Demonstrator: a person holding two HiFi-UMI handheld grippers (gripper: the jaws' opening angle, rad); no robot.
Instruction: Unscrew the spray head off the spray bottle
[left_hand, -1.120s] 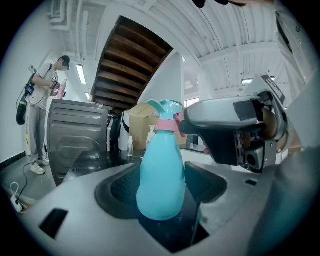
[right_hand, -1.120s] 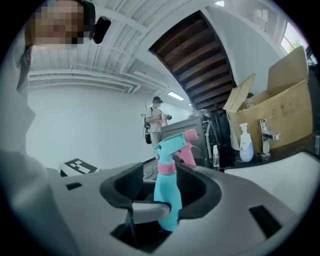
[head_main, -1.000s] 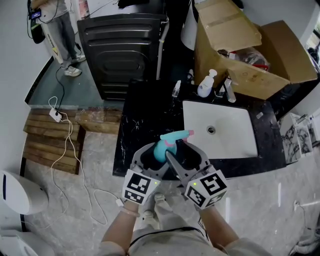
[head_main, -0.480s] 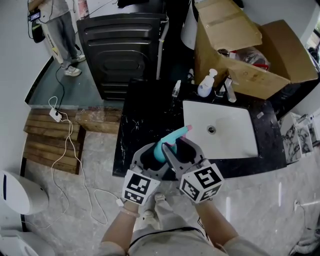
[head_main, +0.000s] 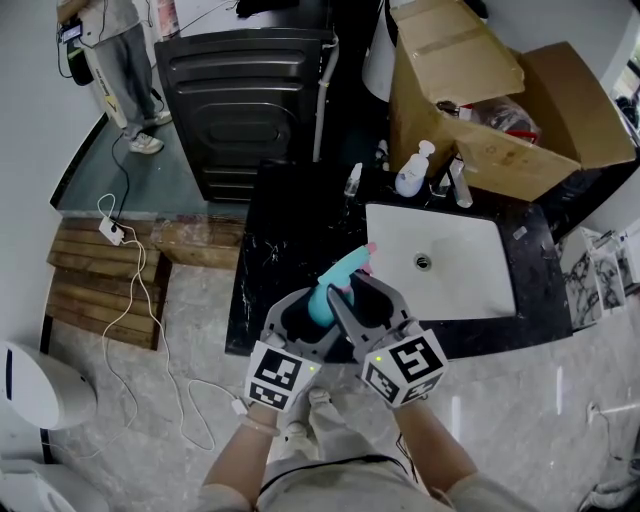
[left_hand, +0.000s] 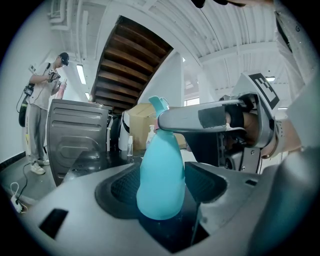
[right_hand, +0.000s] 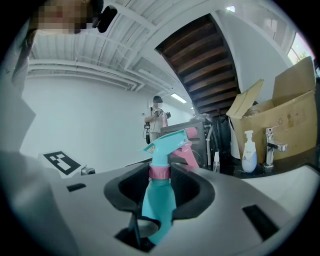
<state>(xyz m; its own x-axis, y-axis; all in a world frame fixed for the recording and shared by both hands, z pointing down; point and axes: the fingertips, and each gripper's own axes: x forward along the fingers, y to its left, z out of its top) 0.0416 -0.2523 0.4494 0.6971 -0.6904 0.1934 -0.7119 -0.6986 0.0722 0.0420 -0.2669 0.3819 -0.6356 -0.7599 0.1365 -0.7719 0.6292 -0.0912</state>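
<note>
Right gripper (right_hand: 161, 181) closing around spray bottle (right_hand: 159, 202) neck.

Counter (head_main: 290, 225) left half is bare, near edge to far edge, so a clean pass there. Far edge is crowded: small bottle (head_main: 353, 180), pump bottle (head_main: 411, 170) and faucet (head_main: 458, 180) in a row, cardboard box (head_main: 480, 90) over the far right corner. Sink (head_main: 460, 295) takes the right half. Spray bottle (head_main: 335, 280) blocks mid near edge.

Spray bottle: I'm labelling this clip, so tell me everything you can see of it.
The spray bottle is teal plastic, with a pink collar, a teal spray head still on and a pink trigger. It is held tilted beside the sink. The left tongs grip its body; the right tongs are closing round its collar, not yet pressing.
</note>
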